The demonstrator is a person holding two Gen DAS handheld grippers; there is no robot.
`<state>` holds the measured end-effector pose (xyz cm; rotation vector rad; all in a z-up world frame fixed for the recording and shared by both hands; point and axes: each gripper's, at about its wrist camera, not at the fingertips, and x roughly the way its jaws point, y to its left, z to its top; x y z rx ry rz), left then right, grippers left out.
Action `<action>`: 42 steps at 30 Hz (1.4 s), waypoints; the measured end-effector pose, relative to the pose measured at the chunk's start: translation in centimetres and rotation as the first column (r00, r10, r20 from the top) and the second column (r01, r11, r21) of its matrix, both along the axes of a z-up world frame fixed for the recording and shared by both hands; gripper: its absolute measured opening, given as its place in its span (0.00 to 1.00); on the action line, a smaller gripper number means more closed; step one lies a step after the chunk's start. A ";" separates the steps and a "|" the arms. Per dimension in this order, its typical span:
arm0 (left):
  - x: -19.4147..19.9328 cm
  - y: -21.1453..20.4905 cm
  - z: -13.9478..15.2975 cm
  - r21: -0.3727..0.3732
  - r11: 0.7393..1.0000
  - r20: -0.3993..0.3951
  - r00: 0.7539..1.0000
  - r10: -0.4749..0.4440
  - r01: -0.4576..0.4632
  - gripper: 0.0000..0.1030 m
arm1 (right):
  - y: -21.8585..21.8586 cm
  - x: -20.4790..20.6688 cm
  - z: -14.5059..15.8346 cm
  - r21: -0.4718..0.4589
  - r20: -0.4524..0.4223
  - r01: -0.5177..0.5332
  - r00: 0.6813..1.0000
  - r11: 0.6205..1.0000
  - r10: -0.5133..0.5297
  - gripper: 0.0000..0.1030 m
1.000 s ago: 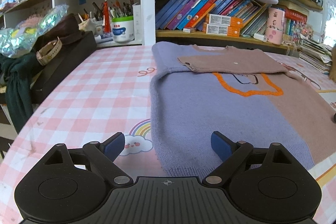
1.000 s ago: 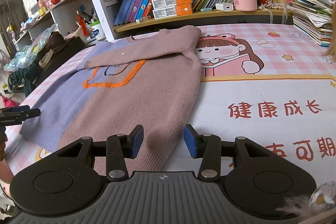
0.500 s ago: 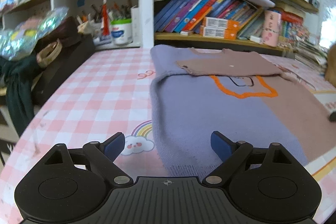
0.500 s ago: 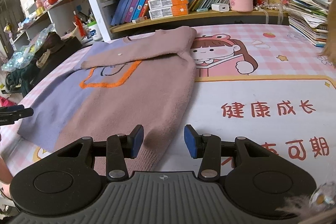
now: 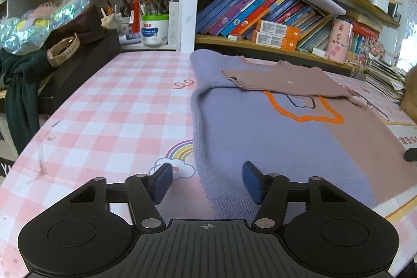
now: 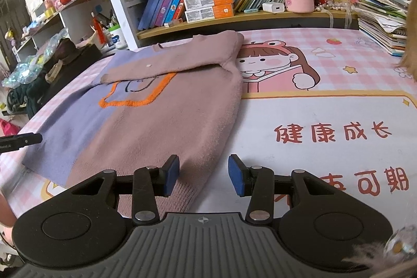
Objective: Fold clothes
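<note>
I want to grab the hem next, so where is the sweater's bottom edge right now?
The sweater lies flat on the pink tablecloth, its bottom edge nearest both cameras: the purple corner sits between the left gripper's closing jaws, the brown corner between the right gripper's.

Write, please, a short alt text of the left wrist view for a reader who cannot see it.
A purple and mauve sweater, one sleeve folded across its chest, lies flat on a pink checked tablecloth. The left tool is closing over the sweater's near hem corner, not yet pinching it. Crowded bookshelves stand behind.
</note>
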<state>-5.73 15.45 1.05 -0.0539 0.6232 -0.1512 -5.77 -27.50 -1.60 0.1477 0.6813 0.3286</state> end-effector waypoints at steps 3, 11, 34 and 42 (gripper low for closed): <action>0.1 0.1 0.1 -0.025 1.000 0.003 1.000 -0.006 0.006 0.34 | 0.4 0.0 -0.1 -0.012 -0.002 -0.017 1.000 1.000 0.017 0.26; -0.1 0.2 2.4 -0.134 0.989 0.088 0.995 -0.055 0.066 0.05 | 0.1 0.4 1.5 0.089 0.066 -0.038 0.997 0.995 0.032 0.10; 0.4 1.2 -0.1 -0.169 0.983 -0.033 0.997 -0.074 0.068 0.35 | -1.0 0.9 -0.7 0.264 -0.089 -0.035 0.994 0.964 0.060 0.24; 0.8 0.7 -0.2 -0.160 0.984 -0.026 0.996 -0.083 0.077 0.35 | -0.2 1.6 -0.9 0.283 -0.089 -0.065 0.992 0.957 0.093 0.25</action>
